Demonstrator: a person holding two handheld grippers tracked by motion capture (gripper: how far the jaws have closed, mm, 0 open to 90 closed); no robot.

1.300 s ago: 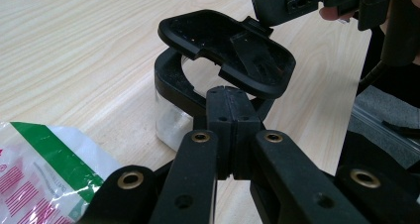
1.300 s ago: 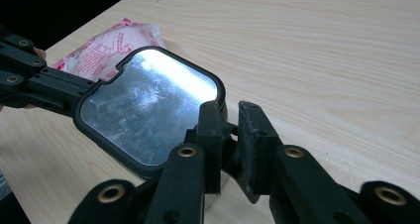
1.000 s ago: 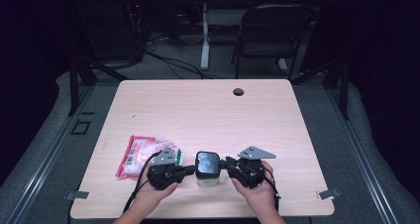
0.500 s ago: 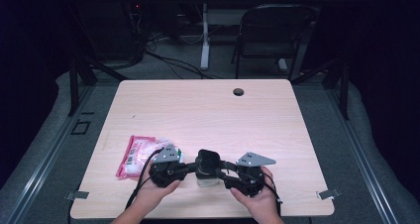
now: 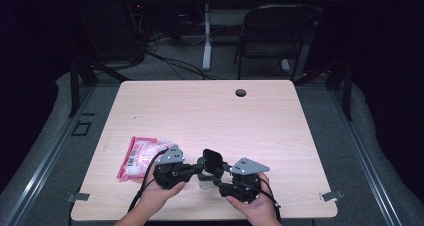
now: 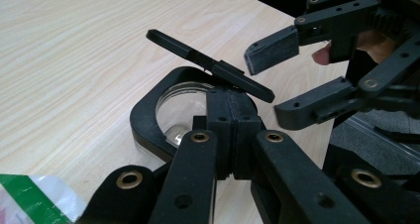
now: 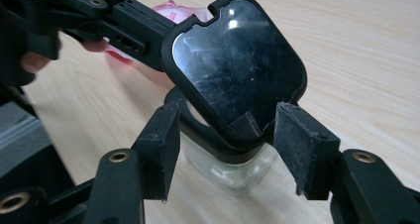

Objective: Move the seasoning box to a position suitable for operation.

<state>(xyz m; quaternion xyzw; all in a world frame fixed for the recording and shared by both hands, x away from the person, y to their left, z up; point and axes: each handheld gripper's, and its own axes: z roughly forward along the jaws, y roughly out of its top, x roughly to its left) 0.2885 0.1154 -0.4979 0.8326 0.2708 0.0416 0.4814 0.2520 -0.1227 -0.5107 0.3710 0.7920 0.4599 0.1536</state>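
A wooden table (image 5: 210,116) carries a small clear glass jar (image 7: 233,167) near its front edge, between the person's two hands. The jar has a black collar (image 6: 148,110) around its mouth and a black flip lid (image 7: 235,68), hinged and raised at an angle above the opening.

The left gripper (image 5: 192,169), held in the left hand (image 5: 157,191), has its jaws pressed together on the lid's hinge side at the jar's collar. In the left gripper view the two jaws meet with no gap, directly under the tilted lid (image 6: 210,65).

The right gripper (image 5: 222,178), held in the right hand (image 5: 255,203), has its jaws spread apart. In the right gripper view its pads (image 7: 163,152) stand either side of the lid's lower edge, clear of the glass.

A pink and white packet (image 5: 140,156) lies on the table just left of the left hand. A round cable hole (image 5: 241,92) sits near the table's far edge.
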